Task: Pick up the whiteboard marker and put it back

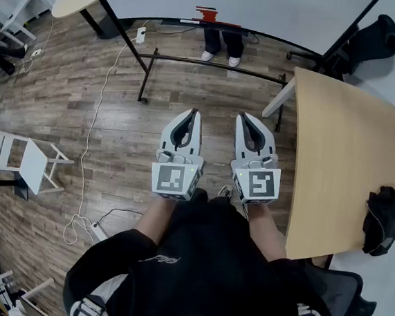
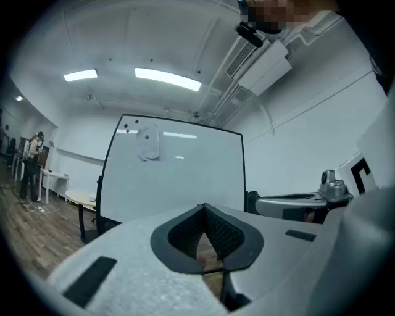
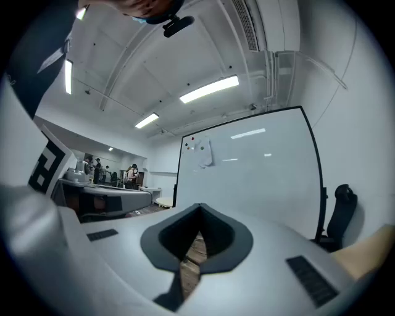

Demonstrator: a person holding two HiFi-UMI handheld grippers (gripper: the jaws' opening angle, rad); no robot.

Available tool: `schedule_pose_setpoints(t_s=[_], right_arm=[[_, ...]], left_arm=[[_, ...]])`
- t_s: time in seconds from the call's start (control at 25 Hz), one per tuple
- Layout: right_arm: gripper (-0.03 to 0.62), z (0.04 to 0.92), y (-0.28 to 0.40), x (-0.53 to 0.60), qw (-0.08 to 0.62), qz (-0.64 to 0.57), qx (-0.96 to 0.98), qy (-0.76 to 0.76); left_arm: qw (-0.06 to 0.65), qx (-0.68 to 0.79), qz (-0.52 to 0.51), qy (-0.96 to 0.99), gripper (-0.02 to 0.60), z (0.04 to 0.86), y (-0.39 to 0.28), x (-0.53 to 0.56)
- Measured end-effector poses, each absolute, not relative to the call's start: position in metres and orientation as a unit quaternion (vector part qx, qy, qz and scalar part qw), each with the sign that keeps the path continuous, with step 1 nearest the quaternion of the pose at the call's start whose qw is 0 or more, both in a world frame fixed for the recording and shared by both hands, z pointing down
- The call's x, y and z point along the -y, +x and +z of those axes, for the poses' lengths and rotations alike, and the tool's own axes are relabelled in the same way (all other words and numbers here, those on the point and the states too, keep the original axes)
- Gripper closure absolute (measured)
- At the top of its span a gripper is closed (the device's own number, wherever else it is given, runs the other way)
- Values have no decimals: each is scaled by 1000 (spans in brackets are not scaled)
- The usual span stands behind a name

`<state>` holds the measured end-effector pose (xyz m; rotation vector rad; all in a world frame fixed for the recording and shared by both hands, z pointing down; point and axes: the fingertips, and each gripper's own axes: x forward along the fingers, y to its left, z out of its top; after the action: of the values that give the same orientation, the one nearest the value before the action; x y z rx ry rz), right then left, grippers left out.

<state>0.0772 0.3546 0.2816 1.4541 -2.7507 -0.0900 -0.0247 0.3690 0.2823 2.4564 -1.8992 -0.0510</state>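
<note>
Head view: left gripper (image 1: 192, 113) and right gripper (image 1: 244, 118) side by side, slightly apart, over bare wood floor (image 1: 118, 111). Open floor runs ahead to the crossbar of the whiteboard (image 1: 233, 1) stand. The near edge of the table (image 1: 344, 154) is just beside the right gripper. The white chair (image 1: 27, 162) is well off to the left. A red item (image 1: 208, 13) sits at the whiteboard's lower edge, well apart from both grippers. It is possibly the whiteboard marker, but too small to confirm.

Left gripper view: jaws closed tip to tip, nothing held. The whiteboard (image 2: 179, 179) is ahead.

Right gripper view: jaws closed together, nothing held. The whiteboard (image 3: 253, 173) is ahead, with a black office chair (image 3: 342, 207) beside its right edge.
</note>
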Motion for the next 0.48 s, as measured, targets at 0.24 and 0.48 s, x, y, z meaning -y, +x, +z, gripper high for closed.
schedule_pose_setpoints(t_s=[0.24,0.48], right_arm=[[592,281,72,-356,0,-32,889,457],[592,283,53,-354,5,-32,888,458]], left_arm=[[20,614,-18,789,575,286,-28,-370],[19,617,-20,786,575,288,-43,-370]])
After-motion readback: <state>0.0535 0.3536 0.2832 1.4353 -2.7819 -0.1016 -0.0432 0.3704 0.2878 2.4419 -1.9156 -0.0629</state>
